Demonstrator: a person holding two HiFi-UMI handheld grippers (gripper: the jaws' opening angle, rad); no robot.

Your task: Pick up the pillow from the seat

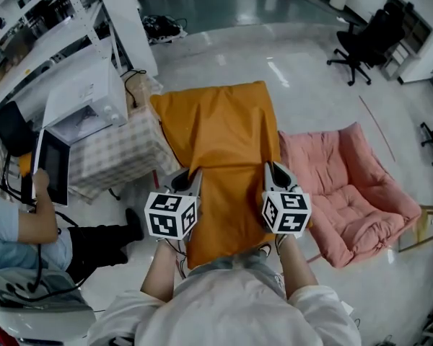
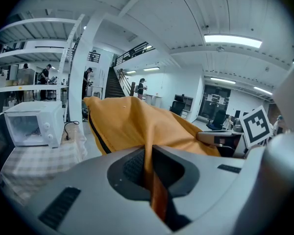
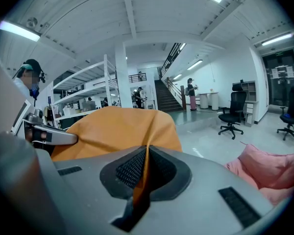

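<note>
Pillow (image 1: pixel 220 164), orange, hangs in head view between my left gripper (image 1: pixel 193 175) and right gripper (image 1: pixel 272 170), just left of the pink seat (image 1: pixel 353 193) and off it. Left gripper view: jaws pinched on an orange fold. Right gripper view: jaws likewise clamped on its fabric.

The right gripper (image 3: pixel 147 149) has its jaws pressed together on a thin fold of the orange pillow (image 3: pixel 112 129), which fills the middle of the frame. At mid left, the left gripper (image 3: pixel 49 136) touches the same fabric. A pink cushioned seat (image 3: pixel 272 173) lies at lower right, with a black office chair (image 3: pixel 233 109) above it and a staircase (image 3: pixel 169 94) behind.
</note>
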